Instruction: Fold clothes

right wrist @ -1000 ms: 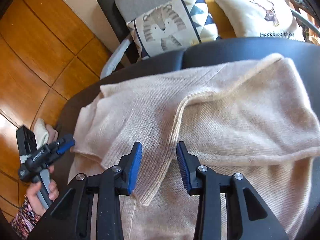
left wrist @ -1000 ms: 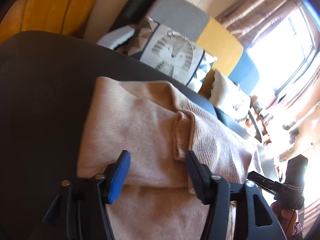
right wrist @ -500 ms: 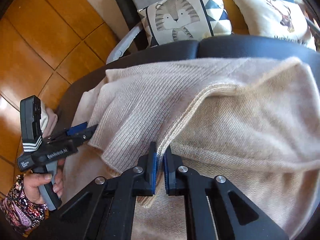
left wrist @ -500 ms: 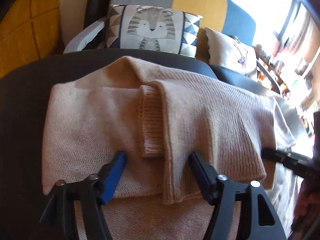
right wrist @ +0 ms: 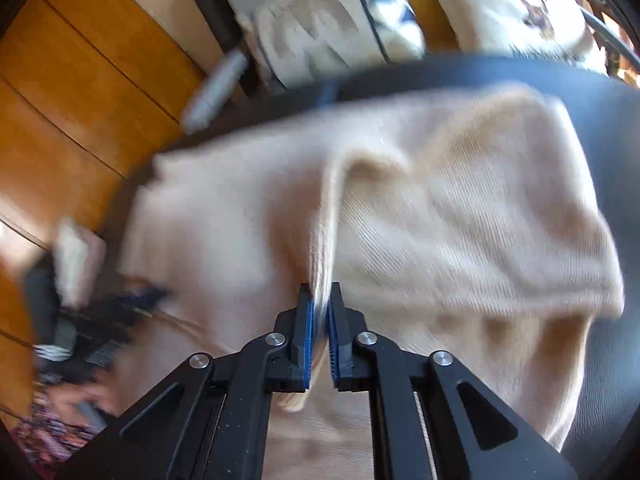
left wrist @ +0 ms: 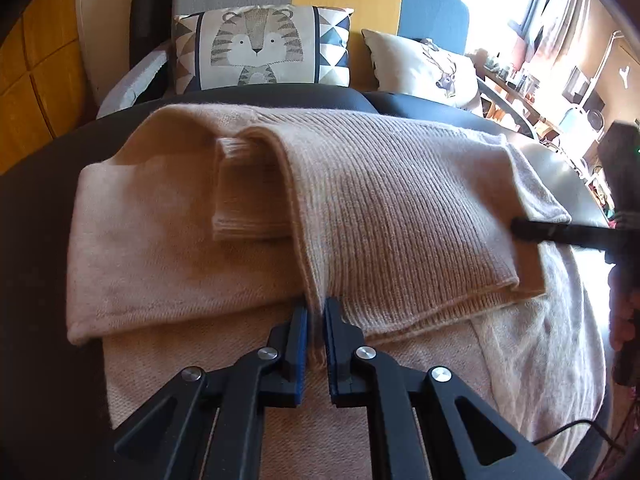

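Note:
A beige knitted sweater (left wrist: 400, 220) lies partly folded on a black seat (left wrist: 32, 240), one ribbed sleeve cuff (left wrist: 248, 200) tucked under a folded flap. My left gripper (left wrist: 316, 312) is closing its jaws, and the flap's near edge is pinched between the blue pads. In the blurred right wrist view my right gripper (right wrist: 320, 296) is shut on a raised ridge of the sweater (right wrist: 460, 220). The right gripper's fingers (left wrist: 560, 234) touch the sweater's right edge in the left wrist view. The left gripper (right wrist: 120, 300) shows blurred at the sweater's left side.
A tiger-print cushion (left wrist: 260, 48) and a deer-print cushion (left wrist: 424, 68) lean on the sofa back behind the seat. Wooden floor (right wrist: 80, 100) lies to the left. A person's hand (right wrist: 76, 400) holds the left gripper's handle. Cluttered shelves stand far right.
Both grippers went from open to pinched on sweater folds. The left gripper swung round and squared up to the sweater. The right view has become blurred, with the fabric ridge lifted.

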### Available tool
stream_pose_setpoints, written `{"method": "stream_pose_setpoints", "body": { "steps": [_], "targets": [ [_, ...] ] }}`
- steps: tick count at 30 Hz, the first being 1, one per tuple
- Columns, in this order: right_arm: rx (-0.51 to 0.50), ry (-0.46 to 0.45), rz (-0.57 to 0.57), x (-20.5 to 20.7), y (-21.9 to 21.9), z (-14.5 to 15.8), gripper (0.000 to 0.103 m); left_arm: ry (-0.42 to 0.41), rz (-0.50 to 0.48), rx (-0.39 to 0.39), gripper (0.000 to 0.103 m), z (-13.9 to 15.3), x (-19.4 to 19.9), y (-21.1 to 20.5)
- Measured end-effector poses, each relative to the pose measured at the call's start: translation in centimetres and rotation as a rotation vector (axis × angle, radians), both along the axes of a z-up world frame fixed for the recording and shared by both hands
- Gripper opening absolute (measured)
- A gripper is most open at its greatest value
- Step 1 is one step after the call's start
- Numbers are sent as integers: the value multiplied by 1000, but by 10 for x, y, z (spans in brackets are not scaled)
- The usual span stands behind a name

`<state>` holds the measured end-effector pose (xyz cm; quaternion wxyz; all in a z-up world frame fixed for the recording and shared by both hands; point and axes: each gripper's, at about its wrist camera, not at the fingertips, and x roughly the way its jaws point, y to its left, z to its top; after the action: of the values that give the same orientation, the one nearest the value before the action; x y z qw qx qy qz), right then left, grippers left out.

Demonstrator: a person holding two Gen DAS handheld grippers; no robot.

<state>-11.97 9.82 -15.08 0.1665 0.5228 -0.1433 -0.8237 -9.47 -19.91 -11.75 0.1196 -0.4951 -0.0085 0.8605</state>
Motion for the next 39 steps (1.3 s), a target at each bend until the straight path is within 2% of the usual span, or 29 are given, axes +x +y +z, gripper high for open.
{"method": "stream_pose_setpoints", "body": {
  "steps": [3, 6, 9, 12, 14, 15, 17, 19, 21, 24, 28, 30, 33, 36, 39],
  "targets": [
    [-108, 109, -97, 6, 14, 18, 10, 37, 6, 15, 10, 7, 15, -6],
    [-65, 186, -150, -7, 15, 35, 10, 49, -1, 14, 17, 3, 23, -3],
    [-100, 101, -255, -38, 27, 24, 10, 14, -2, 9, 17, -7, 22, 0],
    [-171, -13, -360, -70, 45, 0, 10, 8, 12, 52, 17, -6, 34, -6],
    [-193, -8, -413, -81, 59, -10, 5, 3, 28, 87, 17, -7, 46, -15],
    [-207, 21, -443, -79, 65, -9, 8, 6, 41, 104, 17, -6, 55, -23],
    [-235, 75, -492, -62, 73, -5, 12, 25, 74, 129, 19, -5, 73, -40],
    [-290, 97, -481, -39, 81, 0, 22, 44, 106, 156, 20, -5, 95, -61],
    [-299, 98, -450, -14, 86, 5, 39, 49, 131, 178, 20, -7, 116, -80],
    [-281, 98, -364, 32, 89, 11, 42, 46, 148, 211, 21, -9, 146, -105],
    [-225, 86, -253, 95, 94, 18, 43, 16, 105, 276, 23, -9, 178, -125],
    [-178, 80, -207, 126, 95, 18, 52, -12, 86, 323, 25, -11, 187, -129],
    [-124, 53, -174, 168, 102, 14, 61, -61, 80, 367, 26, -12, 196, -135],
    [-99, 20, -181, 196, 115, 5, 62, -98, 48, 334, 27, -10, 213, -137],
    [-128, 0, -168, 225, 127, -1, 62, -124, -12, 309, 27, -12, 229, -138]
  ]
}}
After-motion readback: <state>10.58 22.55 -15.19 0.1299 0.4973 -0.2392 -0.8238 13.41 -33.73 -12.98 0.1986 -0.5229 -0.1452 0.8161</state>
